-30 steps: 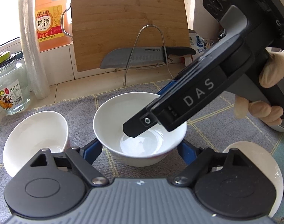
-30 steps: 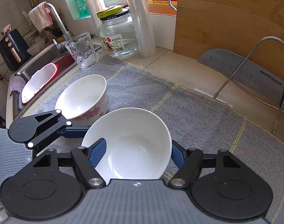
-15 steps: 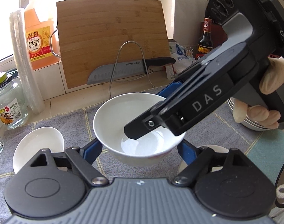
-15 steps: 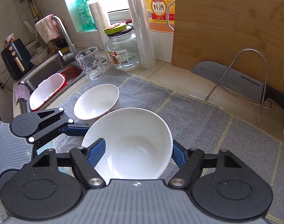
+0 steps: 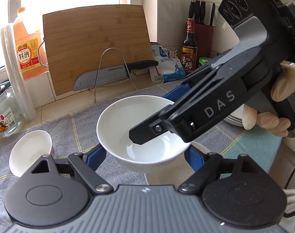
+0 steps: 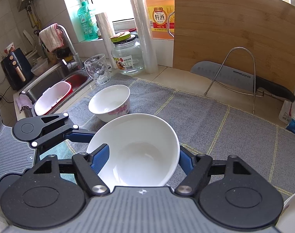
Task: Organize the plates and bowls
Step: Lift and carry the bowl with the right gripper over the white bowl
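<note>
Both grippers are shut on one white bowl (image 5: 128,128), held above the grey mat (image 5: 79,128). My left gripper (image 5: 143,155) clasps its sides with blue fingers. My right gripper (image 6: 139,155) clasps the same bowl (image 6: 139,151) from the other side; its black body (image 5: 215,106) reaches over the bowl in the left wrist view. A second white bowl with pink flowers (image 6: 110,103) stands on the mat to the left, also seen in the left wrist view (image 5: 30,149). A white dish (image 5: 197,151) lies under the held bowl.
A bamboo cutting board (image 5: 97,46) and a knife on a wire rack (image 5: 112,71) stand at the back. A glass jar (image 6: 128,56), a tumbler (image 6: 97,69) and the sink (image 6: 50,81) are to the left. Stacked plates (image 5: 234,116) sit at the right.
Both grippers have lifted the white bowl up off the mat and drawn it back. The flowered bowl stays on the mat and now looks smaller and farther away.
</note>
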`<move>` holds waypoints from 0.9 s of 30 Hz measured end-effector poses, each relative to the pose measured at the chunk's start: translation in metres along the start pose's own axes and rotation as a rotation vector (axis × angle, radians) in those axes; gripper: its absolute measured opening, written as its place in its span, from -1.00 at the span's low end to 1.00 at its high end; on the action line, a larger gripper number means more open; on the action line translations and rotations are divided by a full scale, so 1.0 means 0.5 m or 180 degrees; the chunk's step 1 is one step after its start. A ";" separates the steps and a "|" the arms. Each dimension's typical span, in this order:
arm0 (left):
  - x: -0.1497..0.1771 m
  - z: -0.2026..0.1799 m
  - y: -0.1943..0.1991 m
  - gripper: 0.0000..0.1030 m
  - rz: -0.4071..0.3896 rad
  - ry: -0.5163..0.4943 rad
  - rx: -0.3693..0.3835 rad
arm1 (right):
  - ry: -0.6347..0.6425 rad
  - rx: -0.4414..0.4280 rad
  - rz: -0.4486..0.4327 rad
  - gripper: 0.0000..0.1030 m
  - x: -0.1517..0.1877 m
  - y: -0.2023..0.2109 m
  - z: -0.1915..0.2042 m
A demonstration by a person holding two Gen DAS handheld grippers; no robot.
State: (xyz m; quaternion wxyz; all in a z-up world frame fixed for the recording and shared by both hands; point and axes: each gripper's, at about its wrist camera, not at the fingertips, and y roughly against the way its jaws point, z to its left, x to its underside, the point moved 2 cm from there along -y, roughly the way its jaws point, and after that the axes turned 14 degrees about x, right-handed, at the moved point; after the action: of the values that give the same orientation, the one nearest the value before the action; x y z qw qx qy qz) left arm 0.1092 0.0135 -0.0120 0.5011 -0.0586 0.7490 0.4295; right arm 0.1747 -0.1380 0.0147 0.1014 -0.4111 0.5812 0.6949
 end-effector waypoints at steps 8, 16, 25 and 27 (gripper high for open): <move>0.019 -0.039 0.012 0.69 0.0075 0.0003 0.0125 | -0.0069 0.0063 0.0016 0.55 0.050 0.033 0.012; 0.036 -0.060 0.005 0.69 0.0191 -0.0019 0.0263 | -0.0196 0.0100 0.0081 0.55 0.095 0.049 0.005; 0.049 -0.069 -0.015 0.69 0.0293 -0.0006 0.0305 | -0.0221 0.0171 0.0111 0.55 0.121 0.046 0.005; 0.050 -0.070 -0.018 0.69 0.0301 -0.0018 0.0303 | -0.0226 0.0178 0.0121 0.55 0.124 0.043 0.003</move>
State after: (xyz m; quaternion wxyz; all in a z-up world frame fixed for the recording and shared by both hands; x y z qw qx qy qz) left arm 0.0774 -0.0081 -0.0327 0.4846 0.0019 0.7691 0.4168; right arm 0.1210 -0.1642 -0.0122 0.1202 -0.3721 0.6041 0.6944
